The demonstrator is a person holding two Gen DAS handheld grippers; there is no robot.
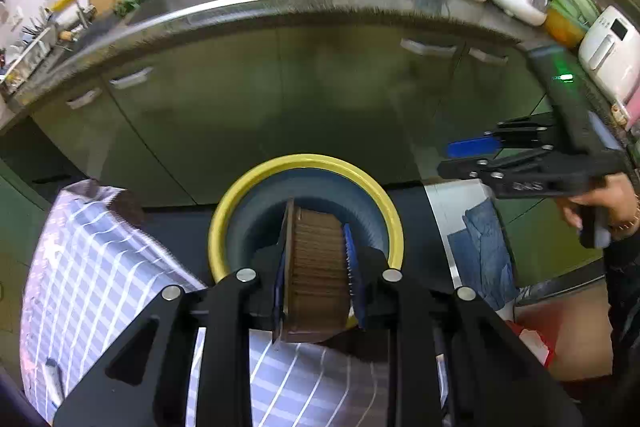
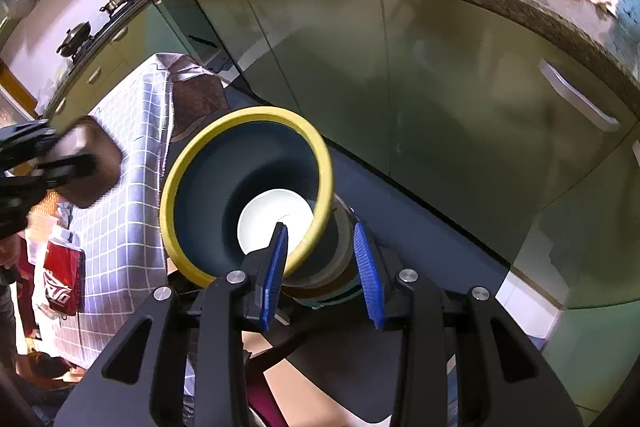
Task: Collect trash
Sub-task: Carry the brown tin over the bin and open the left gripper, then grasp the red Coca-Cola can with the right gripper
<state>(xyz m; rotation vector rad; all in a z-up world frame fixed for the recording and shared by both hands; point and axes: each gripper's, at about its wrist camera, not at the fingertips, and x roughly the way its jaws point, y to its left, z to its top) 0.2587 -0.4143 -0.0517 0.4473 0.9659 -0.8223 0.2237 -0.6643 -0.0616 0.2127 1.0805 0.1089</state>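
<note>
A dark blue trash bin with a yellow rim (image 1: pixel 394 223) stands on the floor before the green cabinets. My left gripper (image 1: pixel 316 259) is shut on a brown ribbed cardboard piece (image 1: pixel 316 267) and holds it over the bin's mouth. In the right wrist view the bin's rim (image 2: pixel 176 183) is seen from above, with a white disc (image 2: pixel 268 215) at its bottom. My right gripper (image 2: pixel 322 263) is open, its left finger over the bin's rim, and holds nothing. It also shows at the right of the left wrist view (image 1: pixel 476 155). The left gripper shows blurred at the left edge (image 2: pixel 60 163).
A checked cloth (image 1: pixel 88 259) covers a surface left of the bin. A red can (image 2: pixel 64 279) lies beside the cloth. The dark kitchen counter (image 1: pixel 360 5) with sink, mugs and appliances runs across the back above green cabinet doors (image 2: pixel 440 87).
</note>
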